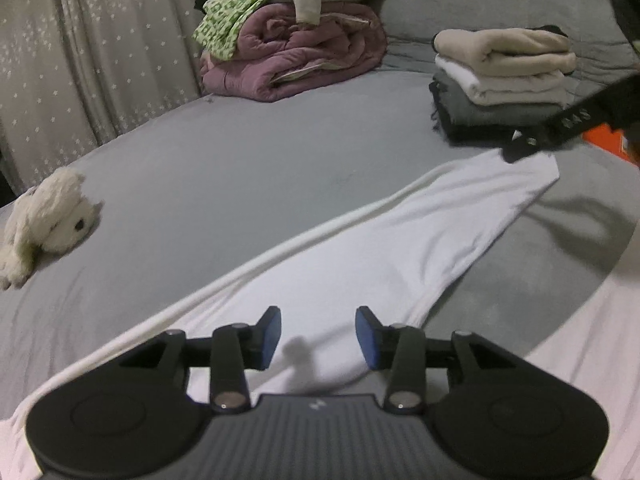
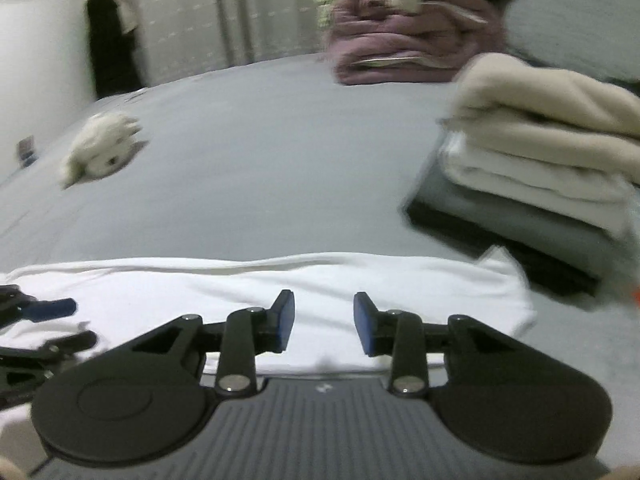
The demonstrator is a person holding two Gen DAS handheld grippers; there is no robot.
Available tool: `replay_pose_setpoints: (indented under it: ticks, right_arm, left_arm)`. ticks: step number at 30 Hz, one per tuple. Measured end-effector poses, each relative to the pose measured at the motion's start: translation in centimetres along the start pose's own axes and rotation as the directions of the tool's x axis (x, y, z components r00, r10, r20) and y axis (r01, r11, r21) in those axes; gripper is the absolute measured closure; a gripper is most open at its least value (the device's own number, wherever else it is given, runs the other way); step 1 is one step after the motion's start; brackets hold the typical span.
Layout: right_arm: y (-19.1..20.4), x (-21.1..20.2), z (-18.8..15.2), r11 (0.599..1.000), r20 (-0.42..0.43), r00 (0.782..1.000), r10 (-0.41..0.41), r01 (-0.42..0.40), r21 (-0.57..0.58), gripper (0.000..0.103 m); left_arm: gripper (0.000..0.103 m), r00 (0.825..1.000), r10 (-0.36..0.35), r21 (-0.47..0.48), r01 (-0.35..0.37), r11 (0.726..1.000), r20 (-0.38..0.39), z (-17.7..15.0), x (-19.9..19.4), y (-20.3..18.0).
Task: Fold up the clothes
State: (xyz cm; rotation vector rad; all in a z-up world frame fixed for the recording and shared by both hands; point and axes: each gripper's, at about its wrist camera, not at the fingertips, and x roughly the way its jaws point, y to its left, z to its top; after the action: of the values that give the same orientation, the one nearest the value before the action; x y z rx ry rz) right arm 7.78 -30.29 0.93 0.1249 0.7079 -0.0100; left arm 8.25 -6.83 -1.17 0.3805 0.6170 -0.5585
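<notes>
The white garment (image 1: 360, 248) is lying folded lengthwise on the bed (image 1: 200, 168), stretching between the half-open, empty left claw (image 1: 318, 336) and right claw (image 2: 324, 322).

**Black linkage grippers with blue pads**

The left gripper (image 1: 318, 338) and right gripper (image 2: 324, 322) look alike: matte black bodies with 2 round discs, a ribbed grey centre plate bearing a small white mark, silver pivot screws, and blue pads (image 1: 272, 336).
</notes>
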Motion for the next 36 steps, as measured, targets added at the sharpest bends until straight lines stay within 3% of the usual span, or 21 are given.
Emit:
replay_pose_setpoints:
  ticks: [4,9,13,16,24,31,36]
  right_arm:
    - [3.8,1.8,0.2,0.998,-0.024,0.999,0.041,-0.042,-0.044,0.066]
    - [7.4,4.8,0.1,0.994,-0.054,0.997,0.051,-0.056,-0.096,0.066]
    - [9.2,8.1,0.2,0.99,-0.083,0.996,0.014,-0.026,-0.139,0.066]
    - [10.0,10.2,1.1,0.988,-0.058,0.998,0.007,-0.016,-0.152,0.066]
    - [9.9,14.4,3.8,0.997,-0.022,0.999,0.027,-0.028,-0.069,0.064]
    - [10.4,13.3,3.6,0.998,0.002,1.0,0.01,-0.01,-0.06,0.064]
    - [8.8,8.8,3.1,1.0,0.054,0.998,0.012,-0.01,-0.03,0.059]
  left_arm:
    - [0.052,1.0,-0.016,-0.046,0.015,0.999,-0.024,-1.7,-0.1,1.4]
    - [0.047,0.997,-0.049,-0.182,0.059,0.982,0.057,-4.8,0.0,2.4]
    - [0.044,0.996,-0.046,-0.176,0.057,0.983,0.071,-4.8,0.1,2.1]
    - [0.041,0.996,-0.052,-0.173,0.063,0.983,0.073,-4.8,0.2,2.1]
    - [0.036,0.996,-0.061,-0.161,0.072,0.984,0.072,-4.9,0.3,2.0]
    - [0.034,0.996,-0.056,-0.152,0.067,0.986,0.071,-4.9,0.1,1.9]
    - [0.03,0.997,-0.044,-0.153,0.054,0.987,0.066,-4.8,0.0,1.9]
